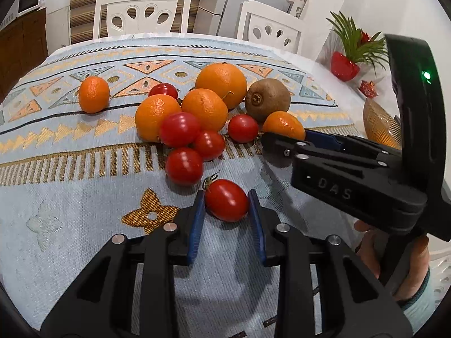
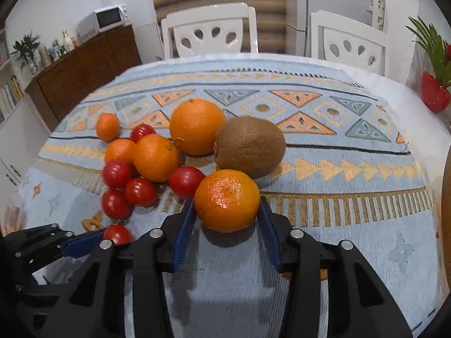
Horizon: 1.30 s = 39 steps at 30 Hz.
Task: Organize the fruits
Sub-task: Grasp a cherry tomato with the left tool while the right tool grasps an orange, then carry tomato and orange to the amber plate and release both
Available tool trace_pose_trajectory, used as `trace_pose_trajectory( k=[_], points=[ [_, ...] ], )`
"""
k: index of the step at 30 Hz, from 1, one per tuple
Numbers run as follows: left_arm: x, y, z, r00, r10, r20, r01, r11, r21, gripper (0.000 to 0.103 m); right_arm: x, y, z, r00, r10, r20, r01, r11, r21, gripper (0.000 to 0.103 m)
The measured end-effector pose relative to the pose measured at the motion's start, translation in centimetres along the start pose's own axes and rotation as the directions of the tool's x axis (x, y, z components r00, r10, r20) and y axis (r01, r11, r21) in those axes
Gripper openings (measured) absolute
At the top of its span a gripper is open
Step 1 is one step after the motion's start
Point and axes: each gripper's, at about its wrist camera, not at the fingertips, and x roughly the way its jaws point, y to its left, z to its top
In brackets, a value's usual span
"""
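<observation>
Left gripper (image 1: 226, 205) low over the tablecloth (image 1: 84, 225) near its front edge, pads touching both sides of a stemmed tomato (image 1: 227, 199), clamped. Right gripper (image 2: 227, 211) beside it, fingers flanking a mandarin (image 2: 227, 200); contact unclear, cannot tell if gripping. Kiwi (image 2: 249, 146) just behind mandarin. Oranges and tomatoes pile (image 1: 183, 118) mid-cloth, crowding both. Bowl (image 1: 380, 126) at right edge.

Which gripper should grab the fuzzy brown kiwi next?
Probably the right gripper. The kiwi lies just beyond the mandarin between its fingers. The left gripper sits around a tomato, with more fruit between it and the kiwi.
</observation>
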Motion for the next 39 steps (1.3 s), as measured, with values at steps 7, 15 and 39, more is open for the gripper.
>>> trace_pose_trajectory(
  k=[7,15,39],
  points=[
    [-1.7,-0.4,-0.6,0.995,-0.043,0.092,0.04,0.999,0.03,0.029,-1.8,0.2,-0.1,0.996,0.044,0.082,-0.043,0.999,-0.013,0.044],
    [-2.5,-1.7,-0.5,0.993,0.015,0.121,-0.024,0.997,0.078,0.029,-3.6,-1.6,-0.2,0.99,0.049,0.131,-0.057,0.997,0.058,0.044],
    [-2.1,-32.0,6.7,0.908,-0.415,0.058,0.345,0.82,0.456,0.029,-27.3,-27.5,-7.4,0.88,-0.444,0.17,0.271,0.762,0.589,0.044]
  ],
)
